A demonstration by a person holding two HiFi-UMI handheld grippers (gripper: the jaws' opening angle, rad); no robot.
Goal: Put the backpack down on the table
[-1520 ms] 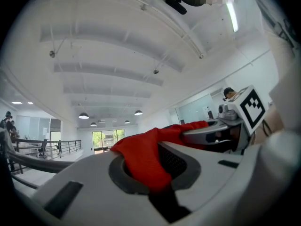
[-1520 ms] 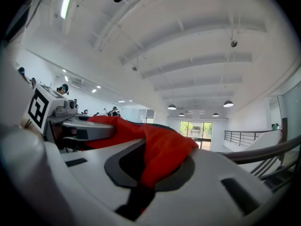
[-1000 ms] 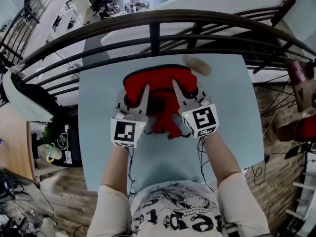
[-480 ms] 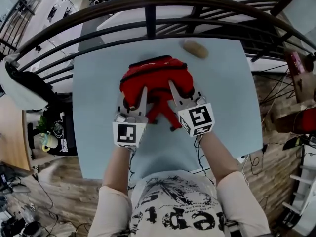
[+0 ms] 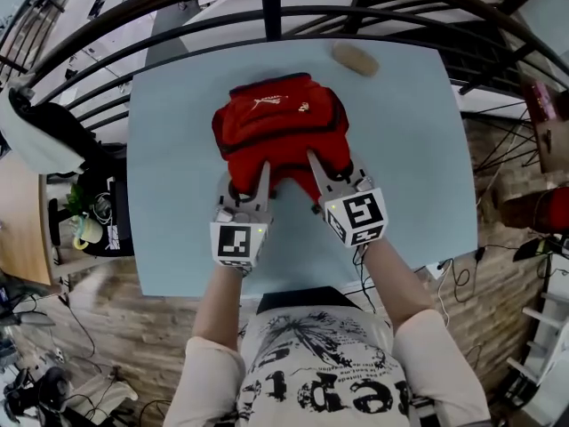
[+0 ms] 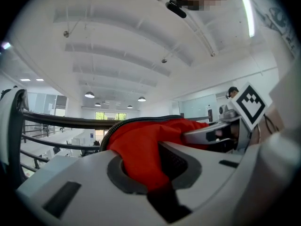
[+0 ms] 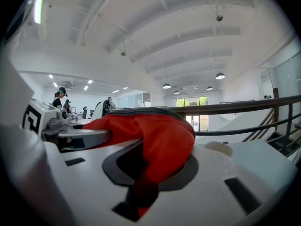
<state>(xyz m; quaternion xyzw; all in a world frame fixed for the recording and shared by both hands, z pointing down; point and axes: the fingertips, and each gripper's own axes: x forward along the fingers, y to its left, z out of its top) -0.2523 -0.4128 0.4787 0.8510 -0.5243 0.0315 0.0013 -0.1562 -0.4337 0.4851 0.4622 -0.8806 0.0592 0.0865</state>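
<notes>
Filling most of the head view is a pale blue table (image 5: 178, 238), with a wooden floor (image 5: 498, 265) showing past its left, right and lower edges. A dark metal railing (image 5: 267, 7) curves across the top of the frame, just beyond the table's far edge. At the left edge sits a white rounded object (image 5: 36, 140) with something black draped on it.

The red backpack (image 5: 280, 118) lies on the table at upper centre. It is bunched and slightly wider across the frame than deep. Its dark zipped edge points toward the railing, and its printed face is up. A small tan oval (image 5: 355, 59) rests apart from it at the upper right.

The left gripper (image 5: 249, 176) is pinched on red fabric at the backpack's lower left edge. The right gripper (image 5: 329, 169) has fabric between its jaws at the lower right edge, and those jaws are opening.
</notes>
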